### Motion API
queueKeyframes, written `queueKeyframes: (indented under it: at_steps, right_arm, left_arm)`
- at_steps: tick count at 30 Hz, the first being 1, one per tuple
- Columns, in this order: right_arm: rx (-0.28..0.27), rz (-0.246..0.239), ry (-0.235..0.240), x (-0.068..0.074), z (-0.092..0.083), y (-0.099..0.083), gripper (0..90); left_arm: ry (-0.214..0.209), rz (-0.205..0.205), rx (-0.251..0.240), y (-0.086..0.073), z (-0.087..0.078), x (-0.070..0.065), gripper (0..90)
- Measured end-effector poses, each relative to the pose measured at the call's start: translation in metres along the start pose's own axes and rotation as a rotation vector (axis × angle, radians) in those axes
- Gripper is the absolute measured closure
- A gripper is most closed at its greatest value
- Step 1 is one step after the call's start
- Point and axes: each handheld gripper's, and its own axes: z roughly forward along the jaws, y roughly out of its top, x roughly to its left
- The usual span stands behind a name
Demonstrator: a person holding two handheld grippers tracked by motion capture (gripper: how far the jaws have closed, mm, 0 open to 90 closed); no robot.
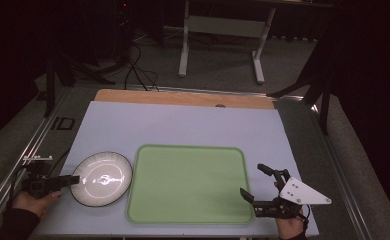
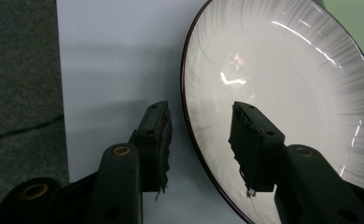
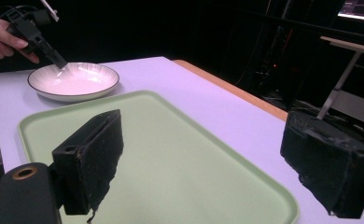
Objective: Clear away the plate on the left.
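We find the round white glazed plate (image 1: 102, 179), shallow, with fine grey radial ribbing and a thin dark rim line, lying flat near the left edge of the pale lavender tabletop (image 1: 183, 125), towards its near-left corner and just beside the left side of the light green rectangular plastic tray (image 1: 188, 183). The left gripper (image 2: 199, 140) straddles the plate's left rim, one black jaw outside over the tabletop, the other over the bowl of the plate; we read this as set up to pinch the raised lip, the one part of a flat dish that two jaws can catch. The jaws stand partly closed with a visible gap on each side of the rim, so nothing is gripped yet. The pads (image 2: 164, 140) look like worn, frayed foam or rubber, soft enough to seat on a slick glaze. The right gripper (image 1: 259, 187) hovers by the tray's near-right corner, jaws wide apart and holding nothing, presumably parked clear of the work. The tray is matte, with rounded corners and a low raised rim, bare inside; we judge it the likely destination for the plate. A strip of wood shows along the tabletop's far edge.
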Motion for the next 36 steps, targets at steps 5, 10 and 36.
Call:
queueKeyframes:
  at_steps: [5,10,36]
  right_arm:
    - [-0.004,-0.001,-0.005,-0.001,0.0,0.0,11.5]
    - [-0.011,0.005,-0.003,-0.002,-0.001,0.0,11.0]
    - [0.003,-0.003,-0.009,-0.001,0.001,-0.001,11.1]
  left_arm:
    - [-0.019,-0.04,0.026,0.002,0.004,0.004,67.2]
    - [-0.017,-0.053,0.04,0.006,0.006,0.004,76.4]
    - [-0.019,-0.134,0.1,0.016,0.01,0.006,82.8]
